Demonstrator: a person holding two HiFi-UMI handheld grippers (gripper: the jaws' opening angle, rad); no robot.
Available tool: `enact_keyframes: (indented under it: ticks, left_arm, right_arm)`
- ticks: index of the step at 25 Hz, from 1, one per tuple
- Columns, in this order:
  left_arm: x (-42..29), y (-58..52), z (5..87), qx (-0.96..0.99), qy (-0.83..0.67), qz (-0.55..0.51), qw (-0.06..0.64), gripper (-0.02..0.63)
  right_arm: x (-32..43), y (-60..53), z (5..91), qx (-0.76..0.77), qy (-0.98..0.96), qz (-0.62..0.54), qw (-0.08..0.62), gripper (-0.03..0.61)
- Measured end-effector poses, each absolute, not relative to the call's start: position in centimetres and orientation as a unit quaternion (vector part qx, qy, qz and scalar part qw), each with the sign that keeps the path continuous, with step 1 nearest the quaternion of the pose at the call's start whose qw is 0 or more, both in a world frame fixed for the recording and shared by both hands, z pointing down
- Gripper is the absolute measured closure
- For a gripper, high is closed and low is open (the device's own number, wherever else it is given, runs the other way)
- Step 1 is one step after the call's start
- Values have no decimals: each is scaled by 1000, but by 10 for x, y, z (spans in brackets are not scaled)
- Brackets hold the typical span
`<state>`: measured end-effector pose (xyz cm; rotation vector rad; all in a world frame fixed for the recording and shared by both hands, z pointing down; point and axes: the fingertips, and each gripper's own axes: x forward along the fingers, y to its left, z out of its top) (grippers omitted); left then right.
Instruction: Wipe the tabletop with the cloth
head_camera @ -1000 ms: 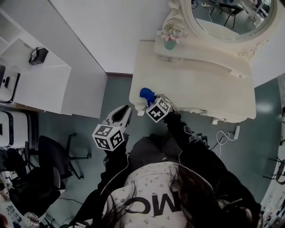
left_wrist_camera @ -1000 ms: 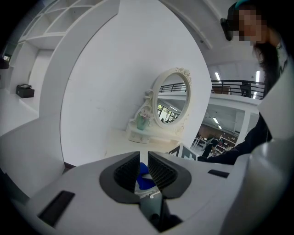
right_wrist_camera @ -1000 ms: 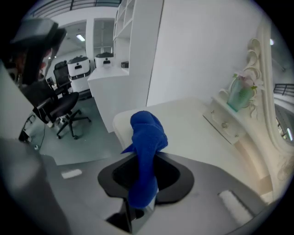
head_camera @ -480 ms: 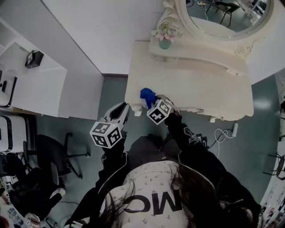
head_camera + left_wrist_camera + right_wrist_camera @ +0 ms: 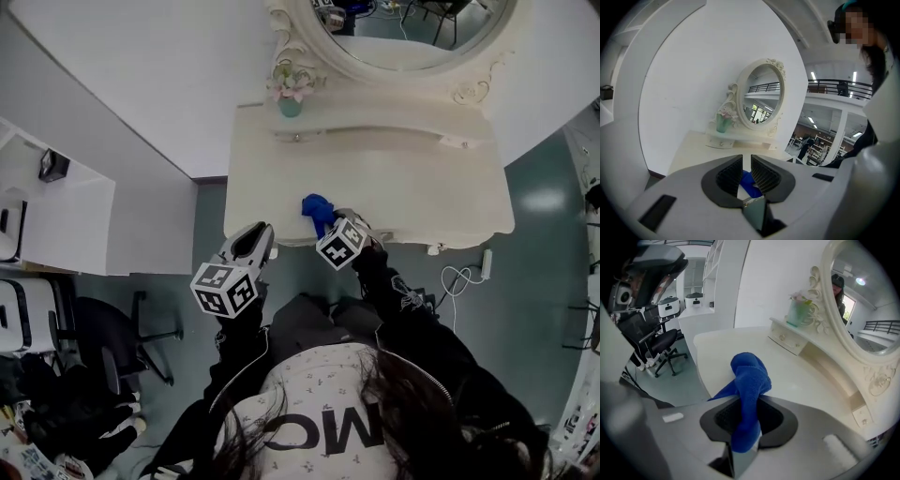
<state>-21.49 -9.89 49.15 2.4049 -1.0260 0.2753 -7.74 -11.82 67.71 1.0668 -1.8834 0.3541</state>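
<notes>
Cloth (image 5: 750, 373) tight between jaws of right tongs (image 5: 746, 408)

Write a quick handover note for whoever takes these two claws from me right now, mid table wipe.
Right claw: shut on the blue cloth, at the near edge of the tabletop, left of middle.
Left claw: jaws slightly apart, empty, held off the table's near left corner.
Done: cloth gripped. How much is already wiped cannot be told.
Left: sweep the cloth across the tabletop, probably minding the vase on the back shelf.
</notes>
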Motion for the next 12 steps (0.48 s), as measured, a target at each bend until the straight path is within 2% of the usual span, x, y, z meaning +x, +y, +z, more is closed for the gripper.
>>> enact_keyframes:
  ticks: [12]
  left_arm:
    - [-37, -67, 499, 907, -312, 130, 250, 568]
  right_arm:
    - [139, -80, 680, 508, -713, 185, 447, 486]
